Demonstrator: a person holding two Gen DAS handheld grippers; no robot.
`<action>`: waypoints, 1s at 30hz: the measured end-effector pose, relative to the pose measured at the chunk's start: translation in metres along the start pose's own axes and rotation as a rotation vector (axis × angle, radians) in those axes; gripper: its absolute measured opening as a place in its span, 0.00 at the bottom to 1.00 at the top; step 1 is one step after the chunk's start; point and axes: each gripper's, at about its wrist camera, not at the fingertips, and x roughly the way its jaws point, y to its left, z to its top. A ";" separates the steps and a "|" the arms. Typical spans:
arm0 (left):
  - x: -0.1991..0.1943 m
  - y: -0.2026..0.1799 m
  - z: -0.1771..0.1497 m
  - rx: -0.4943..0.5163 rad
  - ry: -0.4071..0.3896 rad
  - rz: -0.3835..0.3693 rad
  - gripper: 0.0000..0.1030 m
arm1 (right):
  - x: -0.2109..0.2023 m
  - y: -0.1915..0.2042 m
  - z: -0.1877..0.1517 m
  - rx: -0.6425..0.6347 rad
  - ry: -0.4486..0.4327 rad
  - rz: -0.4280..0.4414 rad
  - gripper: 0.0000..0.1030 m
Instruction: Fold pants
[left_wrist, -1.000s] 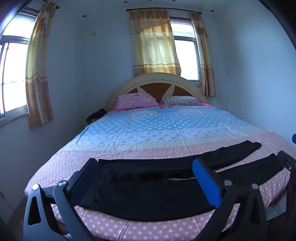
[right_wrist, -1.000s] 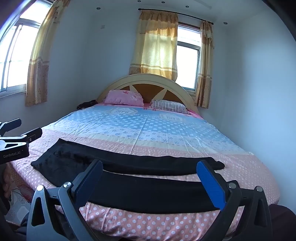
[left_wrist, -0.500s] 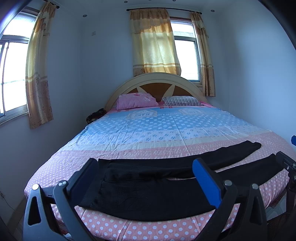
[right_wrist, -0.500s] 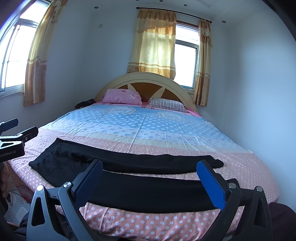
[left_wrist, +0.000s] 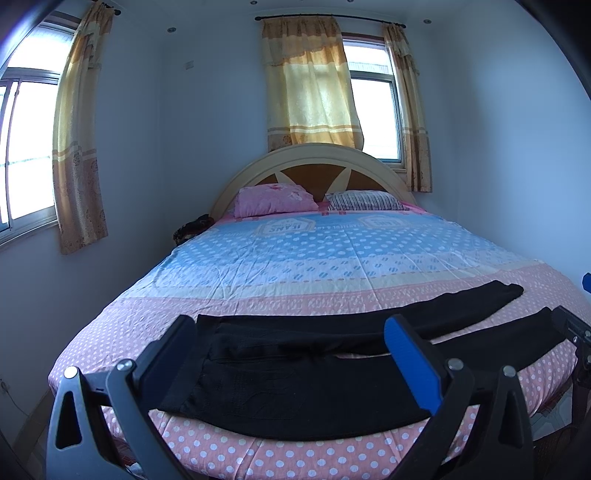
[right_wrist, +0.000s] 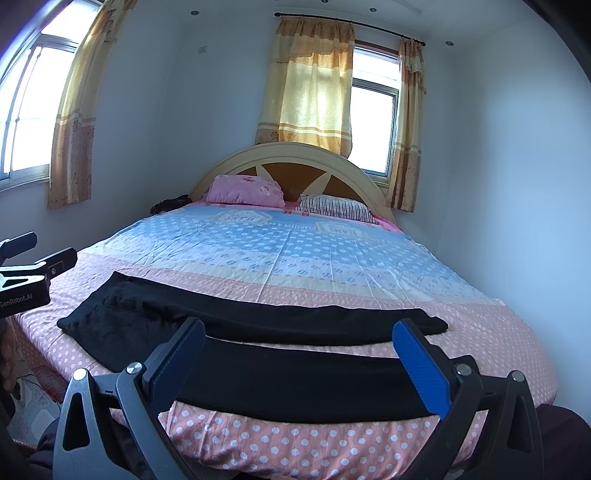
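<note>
We hold the left gripper (left_wrist: 291, 354) and right gripper (right_wrist: 299, 354) above the near edge of the bed (left_wrist: 332, 258), jaws spread wide on both (nothing between them). The black pants (right_wrist: 258, 354) lie flat across the bed's foot, legs apart.

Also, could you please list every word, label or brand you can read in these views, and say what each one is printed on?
"GenRobot.AI": on the left gripper's body, seen at the edge of the right wrist view.
"JEANS": upside down in the badge prints on the bedsheet; the smaller lettering around it is too small to read.
Nothing else is legible.
</note>
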 end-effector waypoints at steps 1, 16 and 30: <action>0.001 0.001 0.000 -0.002 0.001 0.000 1.00 | 0.000 0.000 0.000 0.000 0.000 0.000 0.99; 0.003 0.004 0.000 -0.008 0.006 0.000 1.00 | 0.001 0.000 -0.002 -0.003 0.006 0.003 0.99; 0.003 0.003 -0.001 -0.008 0.006 0.000 1.00 | 0.004 0.002 -0.004 -0.002 0.007 0.007 0.99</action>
